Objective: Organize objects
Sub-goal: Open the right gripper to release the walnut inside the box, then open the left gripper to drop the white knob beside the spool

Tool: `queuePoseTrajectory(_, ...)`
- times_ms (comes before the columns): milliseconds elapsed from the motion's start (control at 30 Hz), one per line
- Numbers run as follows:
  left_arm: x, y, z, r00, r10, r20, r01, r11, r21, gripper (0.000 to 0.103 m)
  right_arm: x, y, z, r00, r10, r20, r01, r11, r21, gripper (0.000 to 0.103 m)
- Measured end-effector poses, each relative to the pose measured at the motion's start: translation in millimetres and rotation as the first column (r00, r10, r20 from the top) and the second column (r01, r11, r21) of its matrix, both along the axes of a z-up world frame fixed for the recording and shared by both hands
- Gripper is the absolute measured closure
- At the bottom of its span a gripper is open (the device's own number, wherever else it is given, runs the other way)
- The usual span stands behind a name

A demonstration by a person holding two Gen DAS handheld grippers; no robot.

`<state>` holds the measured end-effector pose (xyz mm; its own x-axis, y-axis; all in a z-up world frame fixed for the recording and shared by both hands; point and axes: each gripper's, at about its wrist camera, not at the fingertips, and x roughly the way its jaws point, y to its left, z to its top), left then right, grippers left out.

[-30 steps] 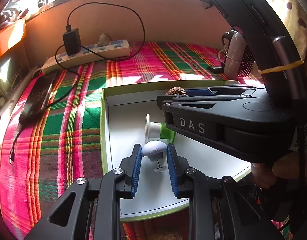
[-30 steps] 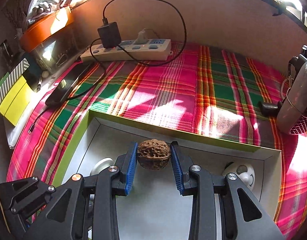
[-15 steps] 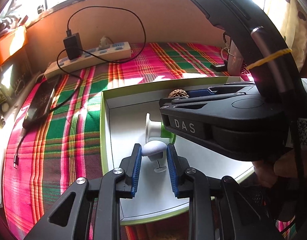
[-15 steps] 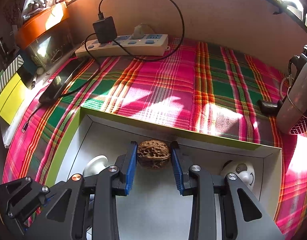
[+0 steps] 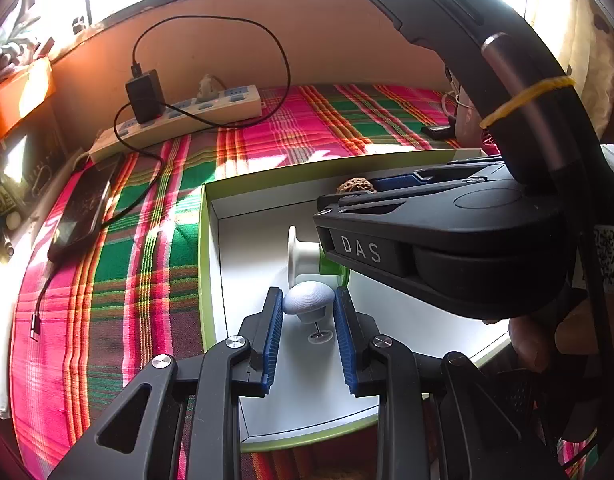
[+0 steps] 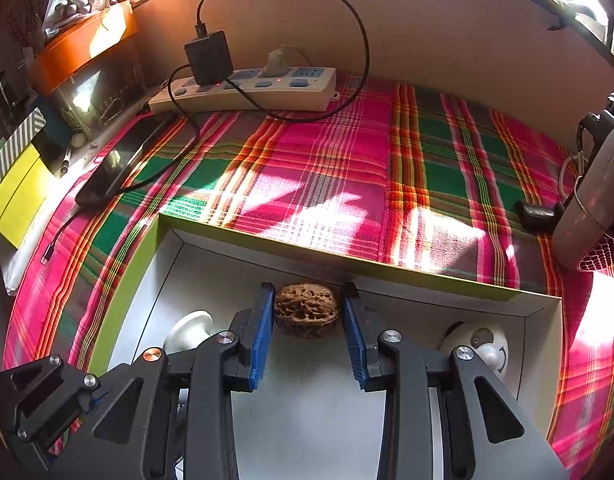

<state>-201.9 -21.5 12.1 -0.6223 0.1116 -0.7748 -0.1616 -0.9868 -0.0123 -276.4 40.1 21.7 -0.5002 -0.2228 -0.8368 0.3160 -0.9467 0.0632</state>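
Note:
A shallow white box with a green rim (image 5: 205, 240) lies on the plaid cloth. Over its near left part, my left gripper (image 5: 308, 293) is shut on a small pale dome-headed pin (image 5: 307, 304), whose stem and foot disc hang below the pads. At the box's far wall (image 6: 387, 276), my right gripper (image 6: 308, 290) is shut on a brown wrinkled walnut (image 6: 307, 308), low near the box floor. The walnut (image 5: 356, 185) also peeks out behind the right gripper's black housing (image 5: 447, 240), which crosses the left wrist view.
Inside the box lie a white-and-green spool-like piece (image 5: 303, 254) and a round white toy (image 6: 487, 350). Behind it on the cloth are a power strip (image 6: 247, 92) with a black charger (image 6: 209, 56) and cable, and a dark phone (image 6: 123, 168). A grey fan (image 6: 595, 200) stands right.

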Motion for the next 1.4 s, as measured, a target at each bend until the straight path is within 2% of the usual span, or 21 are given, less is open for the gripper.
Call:
queuePoseTrajectory(133, -1, -1, -1, 1.0, -0.002, 0.0, 0.002, 1.0, 0.002, 0.079, -1, 0, 0, 1.0, 0.003, 0.005, -0.002, 1.0, -0.015, 0.065)
queuePoseTrajectory(200, -1, -1, -2, 1.0, -0.002, 0.003, 0.002, 1.0, 0.009, 0.079, -1, 0, 0, 1.0, 0.001, 0.007, -0.001, 1.0, -0.018, 0.058)
queuePoseTrajectory(367, 0, -1, -3, 1.0, -0.003, 0.006, 0.003, 1.0, 0.015, 0.078, -1, 1, 1, 1.0, -0.007, 0.011, 0.007, 0.999, -0.031, 0.057)
queuePoseTrajectory(533, 0, -3, 0, 1.0, -0.007, 0.009, 0.006, 0.999, 0.044, 0.073, -1, 3, 2, 1.0, -0.012, 0.016, 0.012, 0.999, -0.042, 0.054)
queuePoseTrajectory(833, 4, -5, 4, 1.0, 0.007, 0.009, -0.008, 0.999, 0.045, 0.072, 3, 9, 11, 1.0, -0.031, -0.001, 0.031, 0.997, -0.068, 0.053)
queuePoseTrajectory(1400, 29, -11, 26, 0.999, 0.023, -0.04, -0.022, 0.999, 0.038, 0.071, 33, 20, 41, 0.997, -0.051, -0.06, 0.045, 0.994, -0.1, 0.053)
